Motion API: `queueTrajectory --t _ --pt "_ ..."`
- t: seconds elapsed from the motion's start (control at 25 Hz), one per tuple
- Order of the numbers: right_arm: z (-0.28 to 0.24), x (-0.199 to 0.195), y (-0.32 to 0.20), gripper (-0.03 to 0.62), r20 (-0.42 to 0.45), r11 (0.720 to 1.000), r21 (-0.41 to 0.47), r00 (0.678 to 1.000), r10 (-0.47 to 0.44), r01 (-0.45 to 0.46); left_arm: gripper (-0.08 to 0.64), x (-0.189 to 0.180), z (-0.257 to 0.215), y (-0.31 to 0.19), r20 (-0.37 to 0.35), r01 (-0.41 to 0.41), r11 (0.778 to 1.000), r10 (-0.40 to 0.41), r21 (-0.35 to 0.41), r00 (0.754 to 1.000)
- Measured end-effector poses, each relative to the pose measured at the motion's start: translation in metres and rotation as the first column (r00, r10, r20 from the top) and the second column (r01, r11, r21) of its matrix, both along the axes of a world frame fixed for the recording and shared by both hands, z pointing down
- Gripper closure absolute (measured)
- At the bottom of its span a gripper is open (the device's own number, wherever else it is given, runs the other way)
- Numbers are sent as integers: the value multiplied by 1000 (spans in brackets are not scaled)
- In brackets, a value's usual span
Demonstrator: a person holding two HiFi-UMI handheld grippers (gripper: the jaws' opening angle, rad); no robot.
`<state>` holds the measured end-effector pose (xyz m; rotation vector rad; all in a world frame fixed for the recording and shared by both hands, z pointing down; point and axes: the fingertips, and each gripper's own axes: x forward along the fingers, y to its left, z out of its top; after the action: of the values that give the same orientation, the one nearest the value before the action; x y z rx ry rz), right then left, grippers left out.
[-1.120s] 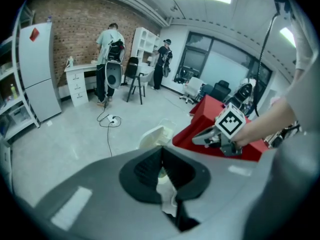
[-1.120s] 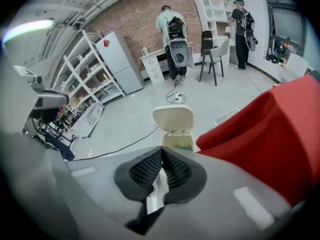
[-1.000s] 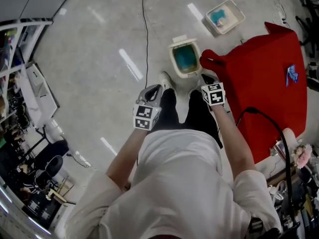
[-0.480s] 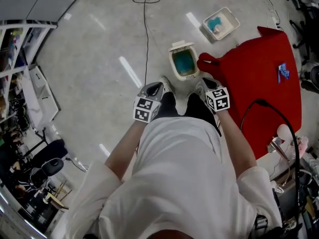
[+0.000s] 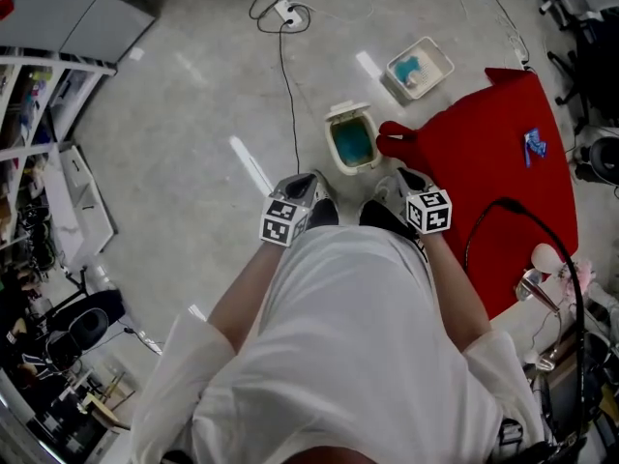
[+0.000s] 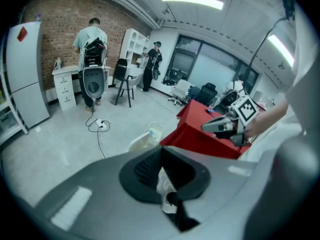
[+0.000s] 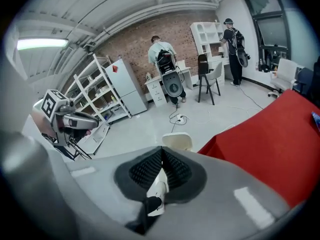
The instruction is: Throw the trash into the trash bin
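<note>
Fig. My left gripper (image 6: 161, 158) and right gripper (image 7: 162, 159), both with jaws pressed together, held above the floor (image 5: 193, 114) near the open trash bin (image 5: 352, 141) and red cloth (image 5: 484, 167).

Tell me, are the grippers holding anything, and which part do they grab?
Nothing is held. The left gripper and the right gripper each have their jaws shut together, with nothing pinched between them.
</note>
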<state>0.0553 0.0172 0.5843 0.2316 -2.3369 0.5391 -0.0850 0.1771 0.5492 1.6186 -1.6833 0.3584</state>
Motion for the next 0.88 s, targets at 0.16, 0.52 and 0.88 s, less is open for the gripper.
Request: queueTrajectory --t 0.16,0.52,0.88 --pt "-4 7 -6 589 5 1000 5 1000 26 -26 555 3 -4 -6 7 -9 1000 9 15 1000" --pt "-8 12 -11 589 17 999 12 999 34 -35 555 1 -6 -15 6 19 999 -19 29 1000" --pt "-17 14 -25 589 38 996 -9 995 91 -91 555 4 -11 -29 -6 -13 1000 13 15 1000"
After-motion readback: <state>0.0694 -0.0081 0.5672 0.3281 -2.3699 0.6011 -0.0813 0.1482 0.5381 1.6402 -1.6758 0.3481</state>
